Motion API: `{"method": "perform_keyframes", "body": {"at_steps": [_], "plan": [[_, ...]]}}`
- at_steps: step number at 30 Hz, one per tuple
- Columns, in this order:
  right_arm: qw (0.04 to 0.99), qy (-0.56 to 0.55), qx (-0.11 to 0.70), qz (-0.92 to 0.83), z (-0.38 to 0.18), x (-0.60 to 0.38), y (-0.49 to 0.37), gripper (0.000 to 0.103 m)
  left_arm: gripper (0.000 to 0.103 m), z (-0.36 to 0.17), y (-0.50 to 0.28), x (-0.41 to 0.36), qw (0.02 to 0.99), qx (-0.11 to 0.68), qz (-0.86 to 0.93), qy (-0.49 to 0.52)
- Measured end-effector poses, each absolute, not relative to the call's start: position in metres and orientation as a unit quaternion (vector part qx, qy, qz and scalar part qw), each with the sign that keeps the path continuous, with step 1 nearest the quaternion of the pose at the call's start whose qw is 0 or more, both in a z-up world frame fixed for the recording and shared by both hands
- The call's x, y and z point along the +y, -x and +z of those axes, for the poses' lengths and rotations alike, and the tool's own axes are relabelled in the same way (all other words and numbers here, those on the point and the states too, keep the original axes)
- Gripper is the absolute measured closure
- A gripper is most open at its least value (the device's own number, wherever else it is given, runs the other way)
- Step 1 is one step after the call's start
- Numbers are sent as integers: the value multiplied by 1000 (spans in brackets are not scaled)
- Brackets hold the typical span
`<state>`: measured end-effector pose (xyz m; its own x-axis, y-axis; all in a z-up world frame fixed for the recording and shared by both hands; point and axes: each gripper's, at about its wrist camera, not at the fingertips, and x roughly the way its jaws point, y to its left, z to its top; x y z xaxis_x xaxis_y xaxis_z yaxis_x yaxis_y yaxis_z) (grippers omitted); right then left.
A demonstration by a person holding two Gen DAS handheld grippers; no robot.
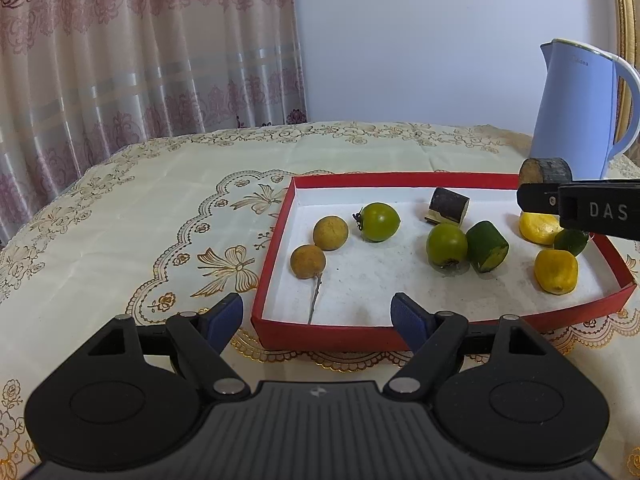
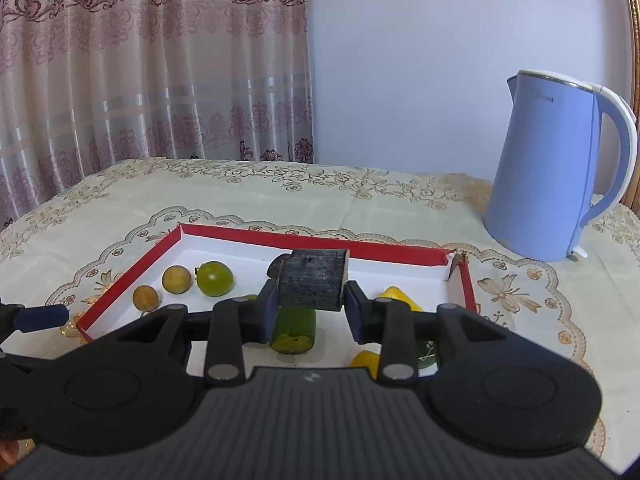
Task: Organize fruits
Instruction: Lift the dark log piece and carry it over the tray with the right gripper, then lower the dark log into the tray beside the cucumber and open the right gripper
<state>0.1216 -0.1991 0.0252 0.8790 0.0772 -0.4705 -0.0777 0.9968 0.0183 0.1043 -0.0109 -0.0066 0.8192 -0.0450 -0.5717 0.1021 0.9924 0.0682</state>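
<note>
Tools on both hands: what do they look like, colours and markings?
Both match: the left tool and right tool have matte black linkage arms with silver pivot pins, round black discs, a ribbed grey body and dark blue textured pads. White letters "DAS" mark the right one's side.

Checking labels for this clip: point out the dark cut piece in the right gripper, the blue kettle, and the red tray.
dark cut piece [image 2: 312,282]: right wrist view, its bark side.
blue kettle [image 2: 540,176]: right wrist view, body.
red tray [image 1: 320,338]: left wrist view, near wall.

2 longans [image 1: 330,233], 2 green tomatoes [image 1: 379,222], maybe 2 lemons [image 1: 556,271].
</note>
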Motion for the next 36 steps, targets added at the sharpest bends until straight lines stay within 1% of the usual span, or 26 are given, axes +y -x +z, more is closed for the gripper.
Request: {"method": "perform_keyframes", "body": {"at_steps": [13,25,27,28,36], "plan": [[967,-8,254,32,17,-208,-155,70,22,7,-101,-23,957,281,-54,-53],[964,-27,265,15,1,-220,-179,70,22,8,-109,-42,954,286,-48,-71],[964,-32,262,16,0,-223,-180,70,19,9,-112,-45,954,287,-50,-71],[964,-36,263,17,-1,-225,-180,70,16,9,-114,-47,954,285,-50,-72],[962,-53,266,26,-5,-235,-175,70,15,5,-127,-53,957,277,-42,-77]]}}
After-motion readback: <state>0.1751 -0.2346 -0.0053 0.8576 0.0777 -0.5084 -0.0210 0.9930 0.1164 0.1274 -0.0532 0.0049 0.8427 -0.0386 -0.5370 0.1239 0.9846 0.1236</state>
